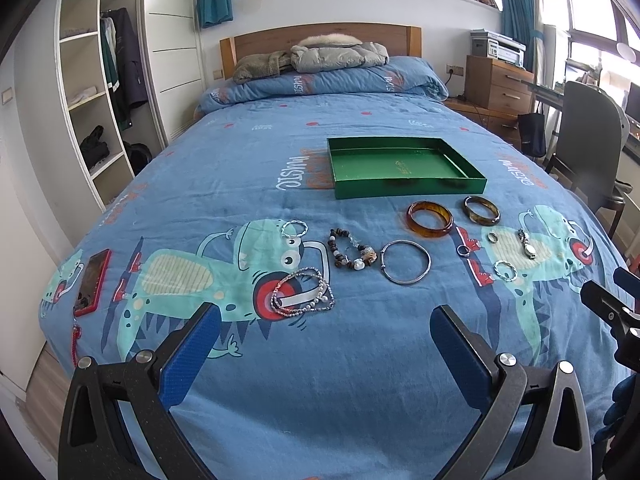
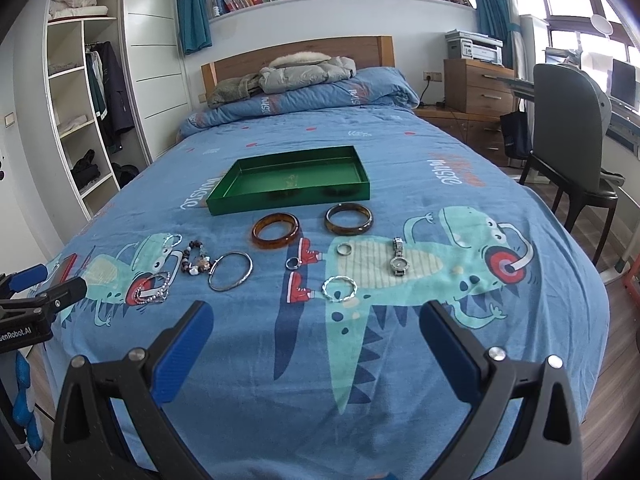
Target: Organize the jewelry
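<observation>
Ahead of my grippers: the blue bedspread (image 2: 400, 400) with jewelry laid out in a loose row, beyond my fingertips.
My left gripper (image 1: 324, 320): fingers spread wide, nothing between them, held above the cover.
My right gripper (image 2: 316, 318): also wide apart and empty, above the cover.
Green tray (image 2: 224, 200): farthest from me, past the jewelry, nothing in it.
Just before the tray: an amber bangle (image 2: 275, 229) and a darker brown bangle (image 2: 348, 219), side by side, apart.
Nearer my right gripper: a wristwatch (image 2: 399, 258), two small rings (image 2: 344, 249) (image 2: 293, 263) and a twisted silver bracelet (image 2: 339, 288).
Nearer my left gripper: a plain silver bangle (image 1: 405, 261), a beaded bracelet (image 1: 352, 254), a bundle of silver chains (image 1: 303, 290), and another twisted silver bracelet (image 1: 294, 228) farther off.
Far left of my left gripper: a red phone (image 1: 92, 282) at the bed's edge.
</observation>
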{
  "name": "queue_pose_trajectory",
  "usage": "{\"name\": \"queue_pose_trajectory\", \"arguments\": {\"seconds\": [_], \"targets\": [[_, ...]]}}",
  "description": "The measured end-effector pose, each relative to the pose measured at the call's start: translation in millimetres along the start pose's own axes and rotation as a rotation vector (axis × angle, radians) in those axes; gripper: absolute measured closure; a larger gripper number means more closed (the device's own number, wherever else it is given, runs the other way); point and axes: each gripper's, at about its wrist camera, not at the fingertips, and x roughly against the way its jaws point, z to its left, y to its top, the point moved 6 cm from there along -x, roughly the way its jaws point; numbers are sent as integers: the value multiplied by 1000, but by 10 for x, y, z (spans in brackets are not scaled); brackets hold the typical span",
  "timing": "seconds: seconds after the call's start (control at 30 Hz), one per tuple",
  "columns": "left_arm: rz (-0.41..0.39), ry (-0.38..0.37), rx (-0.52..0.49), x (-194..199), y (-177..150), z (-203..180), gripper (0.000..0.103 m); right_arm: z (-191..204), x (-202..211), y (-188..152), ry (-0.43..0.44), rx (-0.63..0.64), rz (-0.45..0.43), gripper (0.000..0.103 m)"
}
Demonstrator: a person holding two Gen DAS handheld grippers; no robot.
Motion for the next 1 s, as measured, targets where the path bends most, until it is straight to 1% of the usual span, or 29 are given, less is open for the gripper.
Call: {"name": "queue_pose_trajectory", "arguments": {"seconds": [0.17,0.53,0.67,0.93,1.0], "targets": [[12,-5,-5,-24,-18,-6,0,55,-20,-21,22,5,5,0],[33,-31,-16,-57,-35,-23,0,8,-57,-46,4,-4,27,0],[42,-57,-2,-78,-43,-18,0,-6,-113,-66,-44,11,62,0],[56,-36,-14,-98,-60,-97,0,-103,-119,-43,-136,21,90,0],[55,-27,-19,-90,-57,-123,0,-136,-112,-34,-146,21,90,0]]}}
